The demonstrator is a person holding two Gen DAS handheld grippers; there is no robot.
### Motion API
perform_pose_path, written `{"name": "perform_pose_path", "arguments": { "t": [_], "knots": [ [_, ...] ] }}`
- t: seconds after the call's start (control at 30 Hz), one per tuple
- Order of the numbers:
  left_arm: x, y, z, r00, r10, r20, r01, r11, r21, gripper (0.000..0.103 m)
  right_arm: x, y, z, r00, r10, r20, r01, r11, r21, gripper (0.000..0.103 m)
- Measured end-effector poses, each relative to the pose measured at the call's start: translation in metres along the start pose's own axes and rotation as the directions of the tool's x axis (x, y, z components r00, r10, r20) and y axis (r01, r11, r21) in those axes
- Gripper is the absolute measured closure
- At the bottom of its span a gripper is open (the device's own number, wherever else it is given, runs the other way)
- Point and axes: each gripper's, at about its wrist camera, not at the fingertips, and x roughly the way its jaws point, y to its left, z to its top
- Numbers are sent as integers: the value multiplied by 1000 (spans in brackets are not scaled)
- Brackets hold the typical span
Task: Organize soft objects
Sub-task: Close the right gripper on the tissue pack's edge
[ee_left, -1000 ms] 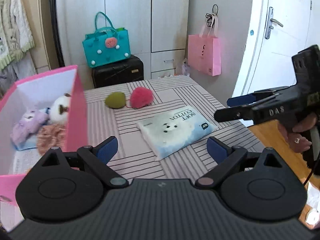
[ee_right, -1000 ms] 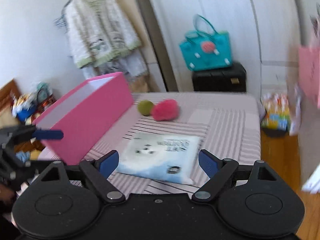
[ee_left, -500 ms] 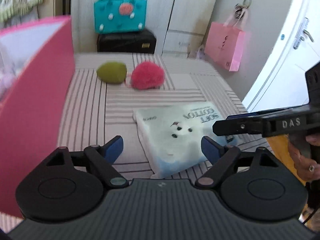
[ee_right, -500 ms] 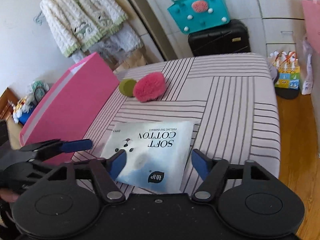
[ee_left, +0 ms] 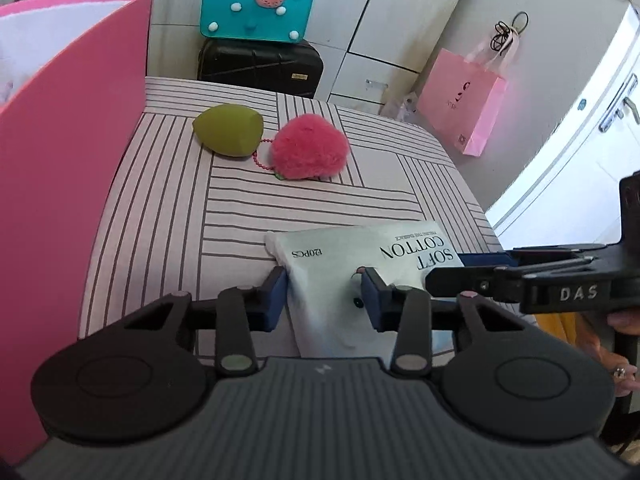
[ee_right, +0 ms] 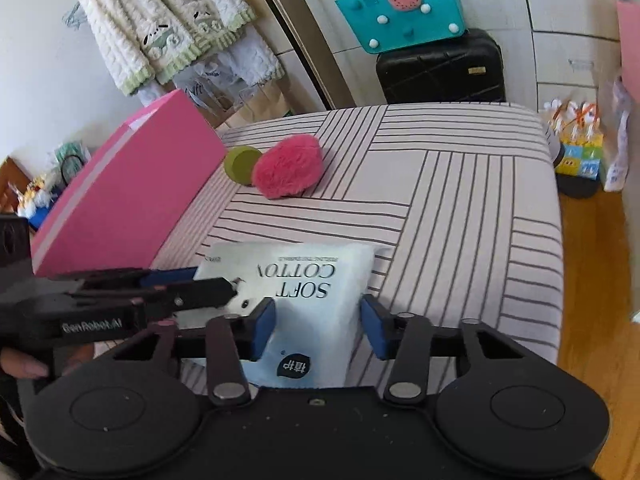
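Note:
A white and pale blue "SOFT COTTON" pack (ee_left: 360, 256) (ee_right: 304, 280) lies on the striped cover near its front edge. My left gripper (ee_left: 325, 300) (ee_right: 216, 280) is closing on the pack's left end, and its pads touch a raised fold. My right gripper (ee_right: 319, 332) (ee_left: 444, 270) is closing on the pack's right end, one pad on the edge and the other pressed into the top. A green sponge (ee_left: 228, 130) (ee_right: 240, 164) and a pink fluffy toy (ee_left: 310, 148) (ee_right: 288, 168) lie farther back. The tall pink box (ee_left: 60, 160) (ee_right: 120, 200) stands at the left.
The striped cover (ee_left: 160, 240) (ee_right: 460, 220) drops off to a wooden floor (ee_right: 592, 260) on the right. Behind it stand a black suitcase (ee_left: 260, 64) with a teal bag (ee_left: 260, 4) on top, and a pink paper bag (ee_left: 460, 108). Clothes (ee_right: 160, 20) hang at the back left.
Both grippers came down and forward onto the cotton pack, and their jaws narrowed from wide open to touching it. The left view turned from the box's inside to its outer wall.

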Motion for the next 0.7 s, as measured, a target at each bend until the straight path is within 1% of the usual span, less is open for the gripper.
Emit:
{"name": "perform_pose_path", "arguments": {
  "t": [0.03, 0.1, 0.2, 0.33, 0.4, 0.47, 0.5, 0.53, 0.6, 0.7],
  "knots": [
    [0, 0, -1, 1000, 1, 2, -1, 1000, 0, 65, 0, -1, 0, 1000, -2, 0, 2, 1000, 0, 57],
    [-1, -2, 0, 1000, 10, 2, -10, 1000, 8, 64, -1, -4, 1, 1000, -7, -1, 7, 1000, 7, 61],
    [1, 0, 4, 1000, 10, -9, -10, 1000, -18, 63, 0, -7, 4, 1000, -2, -8, 2, 1000, 18, 61],
    [2, 1, 4, 1000, 4, -12, -5, 1000, -16, 64, 0, -7, 2, 1000, 6, -3, -6, 1000, 20, 60],
    [1, -1, 2, 1000, 6, -2, -6, 1000, -17, 64, -1, -6, 1, 1000, 11, -1, -11, 999, 31, 61],
    [-1, -2, 1, 1000, 4, 6, -4, 1000, -26, 65, -3, -5, 0, 1000, 4, 8, -4, 999, 46, 67],
    [-2, -3, 1, 1000, -1, 9, 2, 1000, -20, 65, -5, -4, 0, 1000, 7, 20, -8, 999, 46, 74],
    [-3, -3, 0, 1000, -10, 10, 10, 1000, -14, 65, -7, -3, -1, 1000, 6, 24, -7, 999, 49, 76],
    [-8, -1, 0, 999, -34, 14, 34, 999, -20, 69, -11, 0, -3, 1000, -1, 25, 0, 999, 39, 77],
    [-18, -1, -2, 998, -50, 41, 50, 999, 1, 76, -17, 6, -8, 1000, -6, 16, 5, 999, 42, 77]
  ]
}}
